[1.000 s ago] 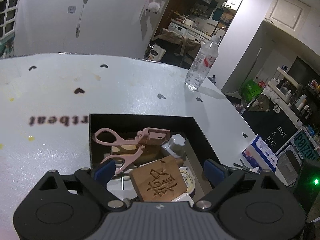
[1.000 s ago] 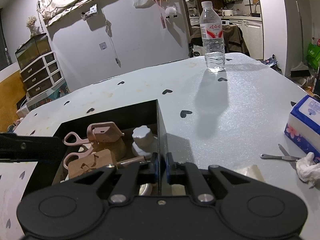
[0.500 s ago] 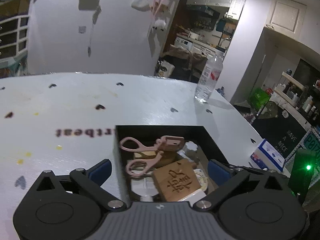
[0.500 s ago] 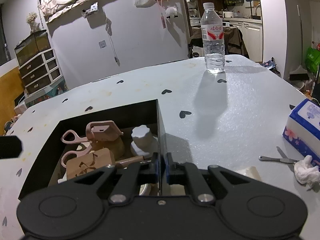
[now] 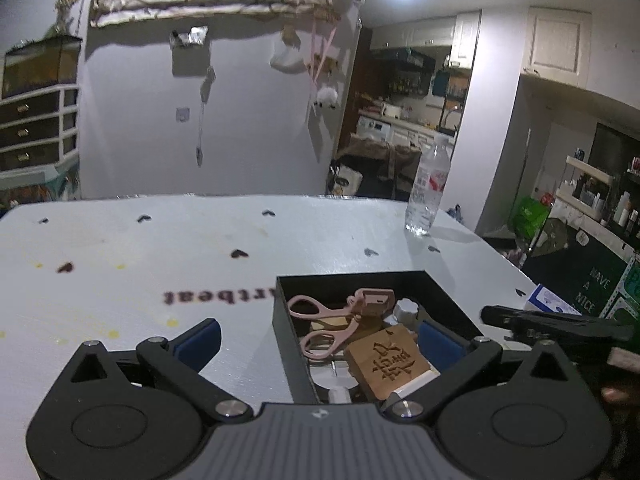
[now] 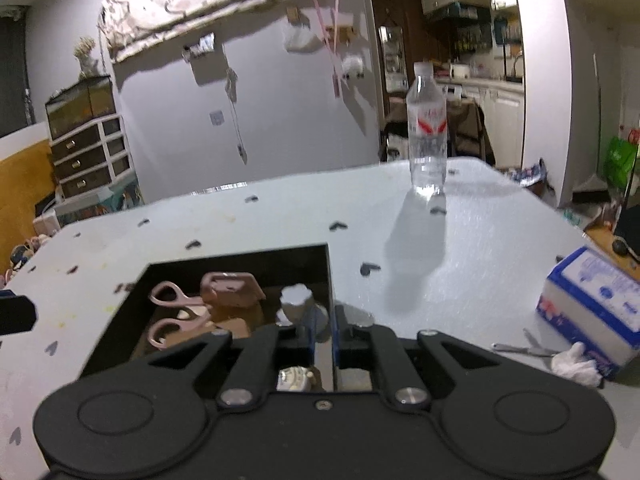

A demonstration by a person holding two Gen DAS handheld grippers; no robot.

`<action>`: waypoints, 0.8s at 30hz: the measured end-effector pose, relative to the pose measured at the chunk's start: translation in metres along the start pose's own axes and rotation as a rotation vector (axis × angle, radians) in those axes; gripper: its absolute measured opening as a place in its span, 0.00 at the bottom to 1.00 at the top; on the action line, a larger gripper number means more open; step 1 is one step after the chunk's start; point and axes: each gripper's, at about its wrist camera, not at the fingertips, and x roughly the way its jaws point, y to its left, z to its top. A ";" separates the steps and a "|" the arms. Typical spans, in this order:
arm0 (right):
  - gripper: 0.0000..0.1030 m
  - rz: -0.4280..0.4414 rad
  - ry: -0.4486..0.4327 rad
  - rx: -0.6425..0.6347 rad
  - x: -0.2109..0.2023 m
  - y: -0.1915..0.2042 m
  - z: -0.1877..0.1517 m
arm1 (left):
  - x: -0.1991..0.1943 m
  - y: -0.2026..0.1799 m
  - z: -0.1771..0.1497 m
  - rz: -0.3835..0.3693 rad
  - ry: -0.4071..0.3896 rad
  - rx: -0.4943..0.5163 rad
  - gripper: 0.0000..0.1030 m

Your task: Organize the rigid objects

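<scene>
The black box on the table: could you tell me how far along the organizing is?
Done: the black box already holds the pink scissors, carved wooden block and white knob. In hand: the right gripper is clamped on the box's right wall; the left gripper is open and empty. Left: small metal scissors beside the tissue pack, if they belong.

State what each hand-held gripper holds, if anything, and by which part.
The right hand-held gripper is shut on the black box, pinching its right side wall. The left hand-held gripper stands open and holds nothing.
</scene>
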 end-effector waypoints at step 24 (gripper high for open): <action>0.84 -0.069 -0.185 -0.062 -0.116 0.013 -0.052 | -0.069 -0.010 -0.066 0.112 -0.123 0.032 1.00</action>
